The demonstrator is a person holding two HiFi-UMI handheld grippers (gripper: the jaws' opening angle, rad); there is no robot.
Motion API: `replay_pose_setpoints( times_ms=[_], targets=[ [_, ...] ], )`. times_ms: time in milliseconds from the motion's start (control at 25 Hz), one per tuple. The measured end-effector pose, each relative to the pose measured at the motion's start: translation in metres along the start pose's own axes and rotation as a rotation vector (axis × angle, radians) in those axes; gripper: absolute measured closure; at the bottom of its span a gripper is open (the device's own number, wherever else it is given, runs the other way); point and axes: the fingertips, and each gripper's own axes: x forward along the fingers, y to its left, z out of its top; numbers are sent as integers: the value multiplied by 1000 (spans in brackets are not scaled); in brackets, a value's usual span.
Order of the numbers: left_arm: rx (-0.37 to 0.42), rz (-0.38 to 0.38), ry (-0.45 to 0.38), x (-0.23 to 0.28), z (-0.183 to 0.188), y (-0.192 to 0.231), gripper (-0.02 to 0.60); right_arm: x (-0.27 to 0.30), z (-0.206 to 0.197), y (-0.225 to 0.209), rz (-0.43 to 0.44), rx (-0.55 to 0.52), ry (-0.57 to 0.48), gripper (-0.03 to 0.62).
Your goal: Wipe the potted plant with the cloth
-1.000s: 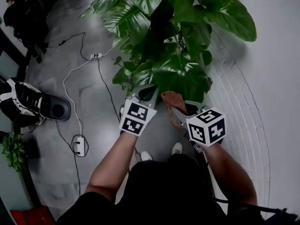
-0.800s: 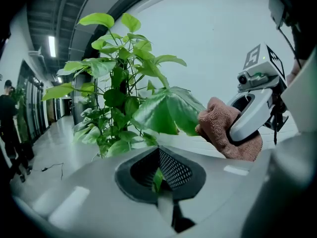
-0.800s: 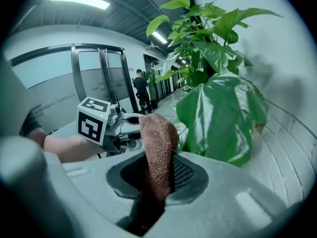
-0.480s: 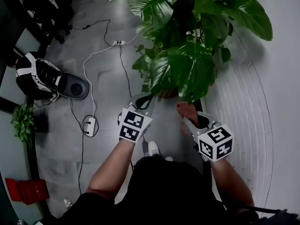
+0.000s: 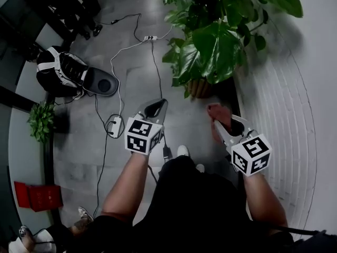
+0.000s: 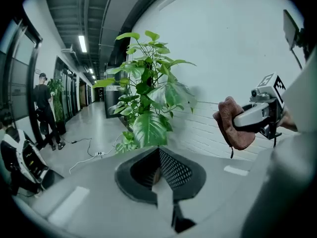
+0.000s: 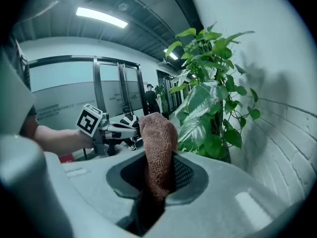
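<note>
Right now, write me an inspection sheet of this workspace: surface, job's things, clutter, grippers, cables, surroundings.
Surface: grey tiled floor; no table seen.
Job's things: potted plant stands on the floor by the wall; brown cloth is apart from its leaves.
Clutter: black-and-white bag, small plant, red box.
Grippers: left gripper jaws together, nothing between them; right gripper shut on the cloth. Both are short of the plant.
Cables: white and black cables cross the floor to two power strips.
Surroundings: white brick wall; a person stands down the corridor.
</note>
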Motion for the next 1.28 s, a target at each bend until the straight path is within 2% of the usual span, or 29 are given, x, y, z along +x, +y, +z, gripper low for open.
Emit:
replay_pose_setpoints(
  times_ms=[200, 360, 520, 720, 960, 1080, 1160, 1280],
  targets=[
    [14, 38, 0, -17, 0, 5, 565, -9, -12, 5, -4, -48, -12, 525],
    [37, 41, -16, -11, 7, 18, 565, 1, -8, 1, -29, -84, -14, 525],
    [75, 20, -21, 11, 11, 36, 565, 24, -2, 1, -59, -118, -14, 525],
    [132, -63, -10, 59, 19, 69, 565, 76, 4, -3, -151, -170, 7, 525],
    [220, -191, 4, 120, 25, 134, 565, 163, 17, -17, -326, -48, -17, 525],
    [264, -286, 12, 153, 17, 156, 565, 194, 27, -30, -482, -23, -48, 525],
    [297, -368, 24, 173, 6, 157, 565, 204, 34, -39, -606, -33, -57, 526],
    [321, -448, 33, 201, -13, 158, 565, 221, 44, -60, -763, -154, -26, 525]
  ],
)
